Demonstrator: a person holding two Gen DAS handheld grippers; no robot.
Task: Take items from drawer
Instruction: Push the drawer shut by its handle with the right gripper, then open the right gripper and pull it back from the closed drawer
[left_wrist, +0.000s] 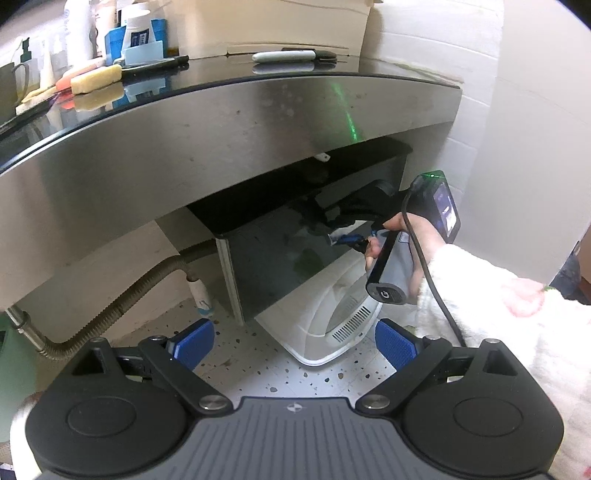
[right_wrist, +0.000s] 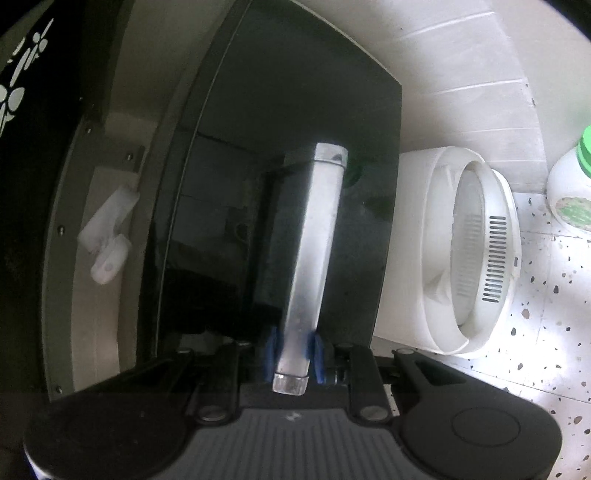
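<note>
Floor (left_wrist: 258, 373) with dark specks lies under the left gripper (left_wrist: 294, 343), whose blue pads are spread wide with nothing between them. A white appliance (right_wrist: 461, 254) sits on it beside the dark glass drawer front (right_wrist: 288, 110). The right gripper (right_wrist: 294, 350) squeezes the silver handle (right_wrist: 314, 258). Only the left view shows the counter (left_wrist: 221, 122) above. What is inside the drawer cannot be seen.

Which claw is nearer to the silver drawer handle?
Right. The right claw is shut on the silver handle; the left claw is open, well back from the drawer.
</note>
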